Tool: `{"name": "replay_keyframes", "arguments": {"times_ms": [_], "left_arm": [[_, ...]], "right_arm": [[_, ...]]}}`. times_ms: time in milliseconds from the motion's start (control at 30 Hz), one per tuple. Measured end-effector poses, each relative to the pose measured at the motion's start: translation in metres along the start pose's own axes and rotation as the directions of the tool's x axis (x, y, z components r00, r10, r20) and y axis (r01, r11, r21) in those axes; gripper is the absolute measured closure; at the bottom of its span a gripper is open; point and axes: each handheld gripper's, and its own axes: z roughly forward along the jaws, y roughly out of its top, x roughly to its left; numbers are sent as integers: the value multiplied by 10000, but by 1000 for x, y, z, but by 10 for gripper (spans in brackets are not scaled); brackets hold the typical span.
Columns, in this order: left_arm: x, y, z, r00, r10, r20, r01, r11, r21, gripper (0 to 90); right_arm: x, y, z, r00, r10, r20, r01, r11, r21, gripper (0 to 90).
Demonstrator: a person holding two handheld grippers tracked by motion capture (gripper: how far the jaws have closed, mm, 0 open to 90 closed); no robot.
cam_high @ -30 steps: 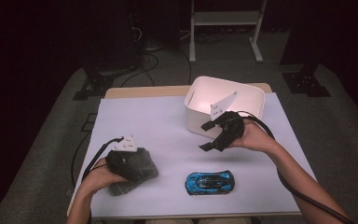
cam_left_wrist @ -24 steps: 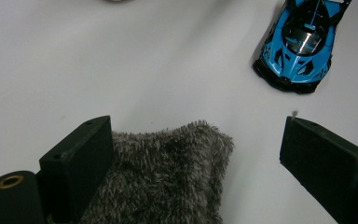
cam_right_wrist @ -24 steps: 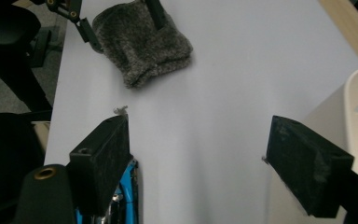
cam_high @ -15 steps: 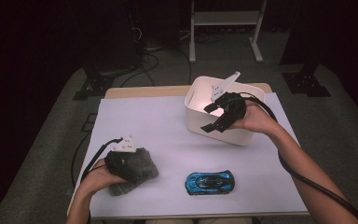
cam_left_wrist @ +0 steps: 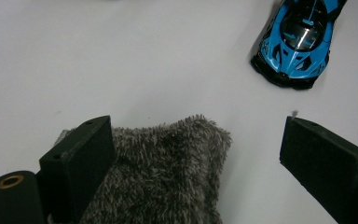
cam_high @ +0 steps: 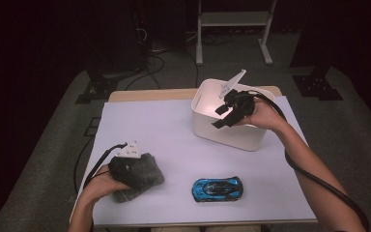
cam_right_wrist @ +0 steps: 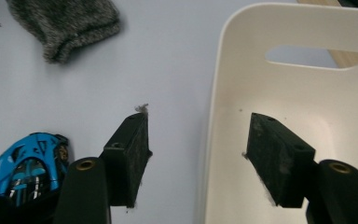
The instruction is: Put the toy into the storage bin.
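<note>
Grey, fuzzy cloth [cam_high: 137, 176] lies at the near left of the white surface [cam_high: 164, 130], and my left tool [cam_left_wrist: 200, 154] rests over it with its jaws spread wide. In the left gripper view one jaw sits against the cloth's shaggy edge while the other stands well clear above bare surface, so nothing is pinched between them. My left hand [cam_high: 101, 181] sits at the cloth's near side.

My right tool [cam_high: 224, 116] hangs over the near rim of the white bin [cam_high: 232, 137] at the far right of the surface. Its jaws have just been closing, yet they stand partly open with nothing between them. In the right gripper view one jaw is above the surface just outside the bin's wall and the other is above the bin's pale inside; a few grey fibres cling to both pads. A slot handle shows in the bin's far wall.

Between the cloth and the bin, nearer the front edge, sits a blue toy car [cam_high: 217, 188], apart from both tools.
</note>
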Motion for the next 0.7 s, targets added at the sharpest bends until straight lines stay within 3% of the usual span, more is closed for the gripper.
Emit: {"name": "replay_keyframes", "arguments": {"times_ms": [167,400,700], "left_arm": [[0,0,0,10000,-66,12,66,10000,-53,94],[0,-1,0,10000,-96,27,96,9999,-54,94],[0,-1,0,9998,-138,127,139,9999,-86,94]], "right_arm": [[-6,0,6,9999,50,-124,-45,9992,390,535],[-7,1,15,9994,-305,-186,322,9946,987,791],[-5,2,16,9984,-531,-173,547,9919,1143,821]]}}
